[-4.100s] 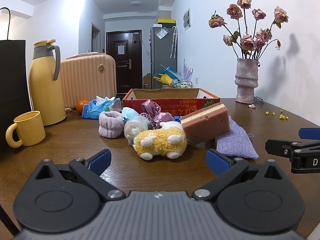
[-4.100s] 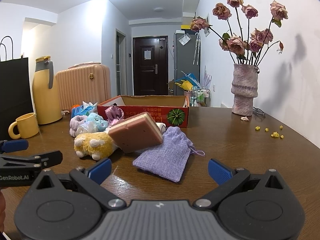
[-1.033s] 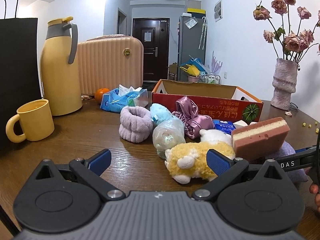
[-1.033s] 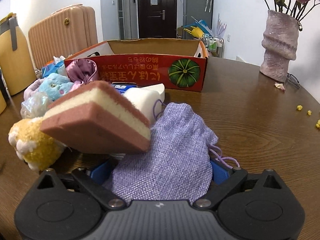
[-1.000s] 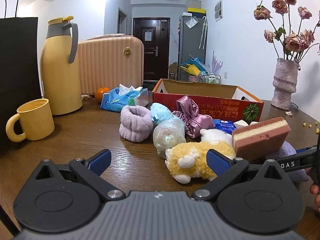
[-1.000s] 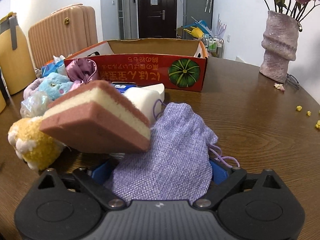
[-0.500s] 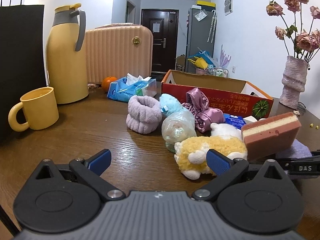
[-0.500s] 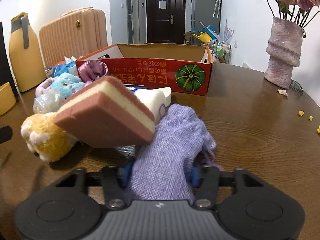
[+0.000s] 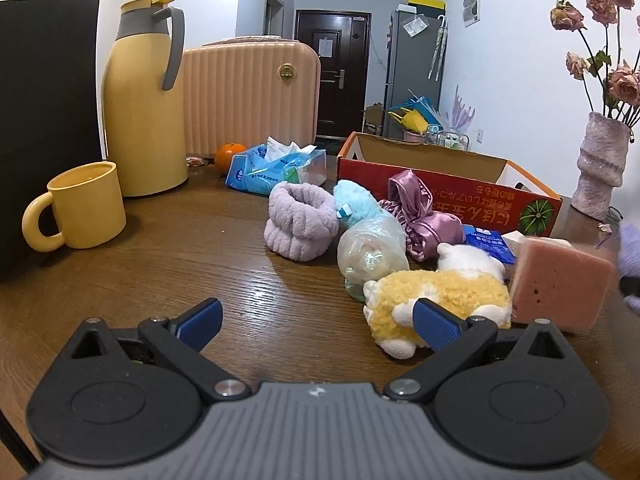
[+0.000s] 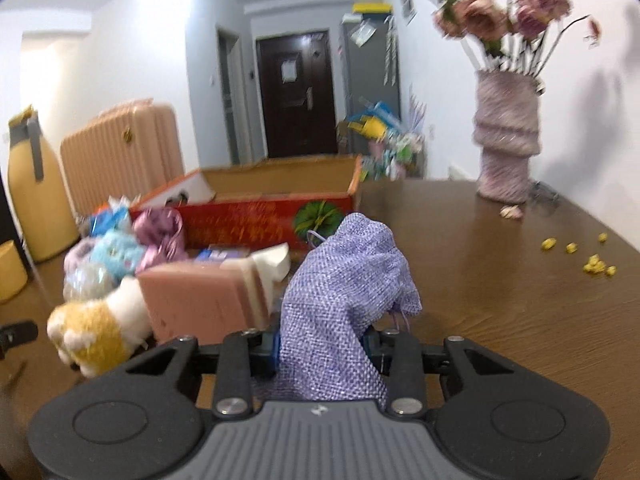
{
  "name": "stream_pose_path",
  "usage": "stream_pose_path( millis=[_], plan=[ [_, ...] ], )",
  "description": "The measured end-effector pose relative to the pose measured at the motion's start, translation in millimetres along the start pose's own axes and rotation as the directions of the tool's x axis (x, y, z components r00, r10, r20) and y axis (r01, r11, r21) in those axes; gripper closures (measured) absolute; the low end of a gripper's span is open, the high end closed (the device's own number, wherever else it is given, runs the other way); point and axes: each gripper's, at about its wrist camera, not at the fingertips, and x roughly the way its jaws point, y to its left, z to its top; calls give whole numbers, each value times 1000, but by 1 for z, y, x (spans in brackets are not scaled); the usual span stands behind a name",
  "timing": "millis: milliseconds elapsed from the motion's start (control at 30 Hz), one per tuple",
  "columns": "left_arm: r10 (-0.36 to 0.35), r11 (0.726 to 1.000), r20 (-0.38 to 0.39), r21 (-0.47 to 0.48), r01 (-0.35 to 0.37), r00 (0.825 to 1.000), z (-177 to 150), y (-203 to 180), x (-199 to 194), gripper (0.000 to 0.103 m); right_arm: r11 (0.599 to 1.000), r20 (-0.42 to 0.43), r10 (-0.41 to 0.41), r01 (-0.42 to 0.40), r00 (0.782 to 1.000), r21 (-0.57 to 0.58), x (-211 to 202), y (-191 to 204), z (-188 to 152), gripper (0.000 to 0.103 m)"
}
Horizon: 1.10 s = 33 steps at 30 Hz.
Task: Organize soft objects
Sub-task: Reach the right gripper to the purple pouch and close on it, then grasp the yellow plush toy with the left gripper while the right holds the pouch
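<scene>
My right gripper (image 10: 322, 350) is closing its jaws on the lilac woven pouch (image 10: 348, 276), which is pinched between the pads and raised off the table. To its left, the pink-and-cream sponge (image 10: 200, 304) stands on edge against the yellow plush toy (image 10: 96, 332). The red cardboard box (image 10: 260, 216) sits open behind them. My left gripper (image 9: 316, 320) is open and empty just above the table, its right finger in front of the yellow plush toy (image 9: 440, 292). A lilac fluffy band (image 9: 300, 220), a plastic-wrapped toy (image 9: 372, 252), a blue plush (image 9: 356, 204) and a satin scrunchie (image 9: 420, 216) lie before the box (image 9: 460, 196).
A yellow mug (image 9: 80, 204), a yellow thermos jug (image 9: 144, 92) and a black bag (image 9: 44, 120) stand at the left. A tissue pack (image 9: 276, 164) and an orange (image 9: 230, 154) lie behind. A vase (image 10: 506, 136) of dried roses stands at the far right.
The right gripper's jaws came together on the lilac pouch and lifted it. The pink sponge, which leaned on the pouch, now stands on its edge. The left gripper barely moved.
</scene>
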Motion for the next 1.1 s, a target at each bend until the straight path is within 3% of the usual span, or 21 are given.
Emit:
stream_pose_path(
  millis=[300,667,967,1100],
  plan=[
    [-24,999,15,40,23,1000,-1,-12,-2,0,997,91,-43,37,995,68,-22,-30,0,70],
    [-153,982,-20,106,155,988,4,-47,2,0,996,109,-39,29,993,86,-29,-34,-3,70],
    [-191,974,-93,108,200,977,14,-68,29,0,995,108,-35,25,994,95,-31,-35,-5,70],
    [-165,975,-100,133,178,981,13,-72,38,0,995,107,-32,21,994,96,-31,-35,-6,70]
  ],
)
